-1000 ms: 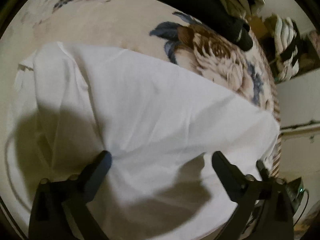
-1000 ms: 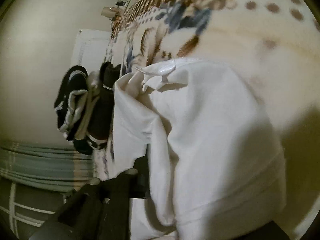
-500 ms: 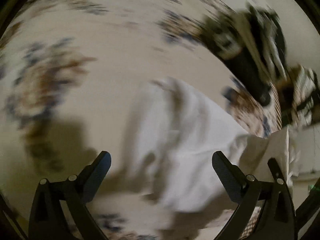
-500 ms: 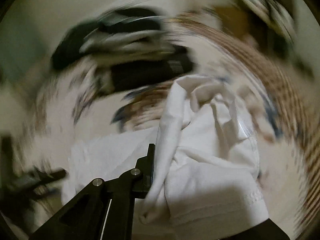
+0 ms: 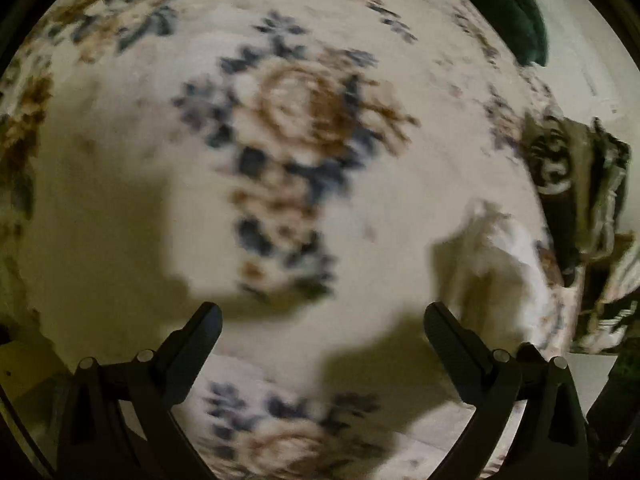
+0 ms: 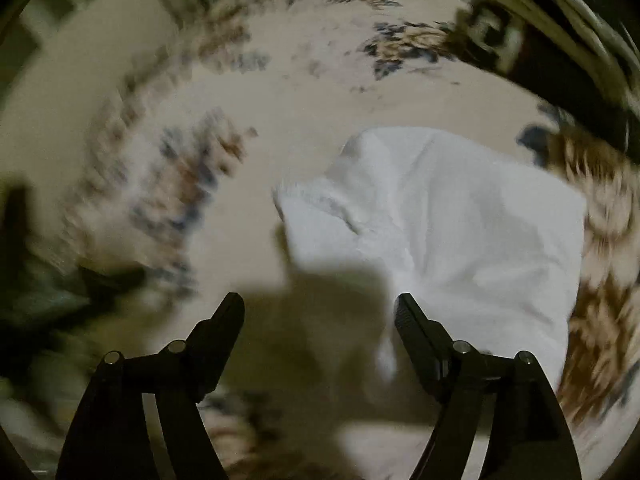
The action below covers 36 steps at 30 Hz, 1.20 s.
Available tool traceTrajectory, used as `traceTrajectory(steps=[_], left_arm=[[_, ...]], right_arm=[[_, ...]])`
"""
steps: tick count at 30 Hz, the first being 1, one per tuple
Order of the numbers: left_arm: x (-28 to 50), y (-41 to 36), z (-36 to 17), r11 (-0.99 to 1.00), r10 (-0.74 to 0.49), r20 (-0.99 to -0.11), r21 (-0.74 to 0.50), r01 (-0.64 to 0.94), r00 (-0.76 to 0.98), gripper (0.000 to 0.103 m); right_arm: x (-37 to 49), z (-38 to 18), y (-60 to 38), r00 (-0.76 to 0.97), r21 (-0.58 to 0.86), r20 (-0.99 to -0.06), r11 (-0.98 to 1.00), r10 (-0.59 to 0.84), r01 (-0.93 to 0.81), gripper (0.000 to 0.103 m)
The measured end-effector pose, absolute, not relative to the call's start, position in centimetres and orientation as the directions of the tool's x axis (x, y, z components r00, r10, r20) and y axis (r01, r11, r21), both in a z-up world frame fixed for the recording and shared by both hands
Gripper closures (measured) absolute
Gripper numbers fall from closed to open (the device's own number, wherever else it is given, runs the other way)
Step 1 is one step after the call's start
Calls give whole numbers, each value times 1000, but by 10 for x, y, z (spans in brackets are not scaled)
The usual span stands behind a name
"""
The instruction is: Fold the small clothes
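A white garment lies bunched on the floral blanket, right of centre in the right wrist view. My right gripper is open and empty just in front of it, its right finger at the cloth's near edge. In the left wrist view the same white garment shows blurred at the right. My left gripper is open and empty above bare floral blanket, left of the garment.
A pile of black and striped clothes lies at the right edge of the blanket; it also shows at the top right of the right wrist view. A dark green item sits at the far top right.
My right gripper has let go of the white garment, which now lies on the blanket. My left gripper has swung left off the garment, over bare blanket.
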<state>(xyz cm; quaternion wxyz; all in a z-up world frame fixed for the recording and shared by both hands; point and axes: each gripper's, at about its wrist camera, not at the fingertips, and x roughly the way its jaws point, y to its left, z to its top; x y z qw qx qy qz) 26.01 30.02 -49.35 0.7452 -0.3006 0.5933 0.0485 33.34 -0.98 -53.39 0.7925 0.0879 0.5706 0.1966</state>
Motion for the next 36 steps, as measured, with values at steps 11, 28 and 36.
traceTrajectory(steps=[11, 28, 36], left_arm=[[354, 173, -488, 842, -379, -868, -468, -269, 322, 0], [232, 188, -505, 615, -347, -885, -465, -637, 310, 0], [258, 115, -545, 422, -539, -777, -584, -694, 326, 0]], right_arm=[[372, -514, -167, 285, 332, -911, 941, 299, 71, 22], [458, -583, -192, 123, 466, -876, 884, 467, -35, 22], [499, -637, -182, -25, 617, -786, 787, 617, 30, 22]])
